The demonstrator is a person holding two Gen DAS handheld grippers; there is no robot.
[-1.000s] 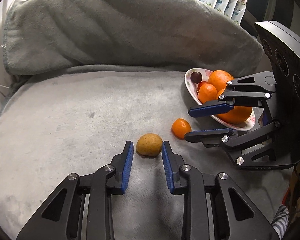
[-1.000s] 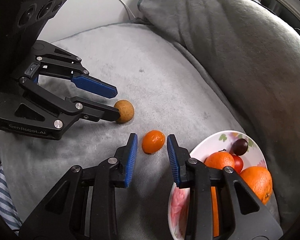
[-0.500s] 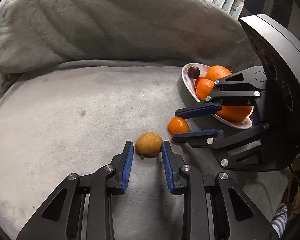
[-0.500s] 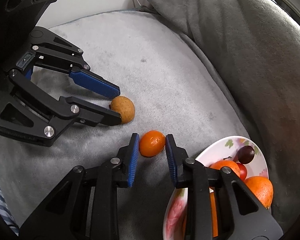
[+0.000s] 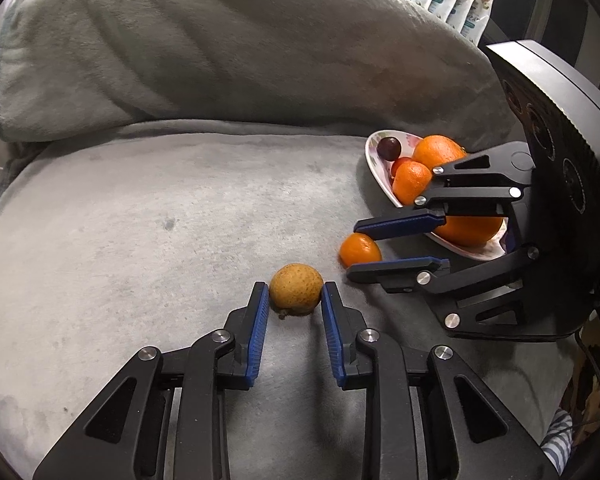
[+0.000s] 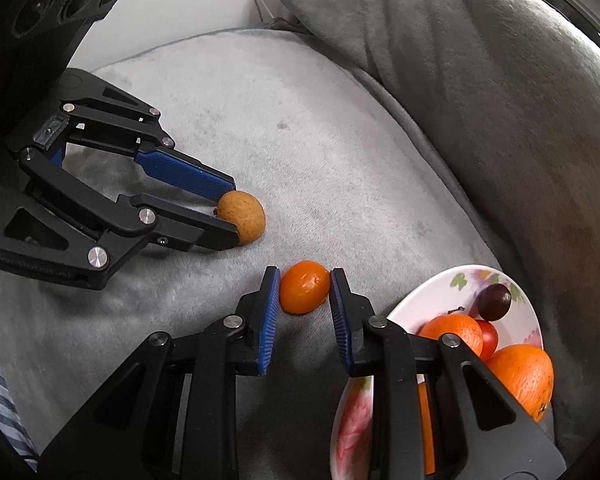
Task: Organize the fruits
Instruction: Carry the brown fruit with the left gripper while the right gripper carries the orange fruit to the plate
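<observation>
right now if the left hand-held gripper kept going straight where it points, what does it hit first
The brown fruit, already between the left hand-held gripper pads, with the grey cushion right under it.

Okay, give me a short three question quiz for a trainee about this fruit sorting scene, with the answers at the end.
1. Which fruit sits between the left gripper fingers?
2. True or false: the small orange fruit already lies in the plate.
3. How many fruits lie loose on the grey blanket, outside the plate?

Key
1. The brown fruit.
2. False; it is on the blanket, between the right gripper pads.
3. Two.
</observation>
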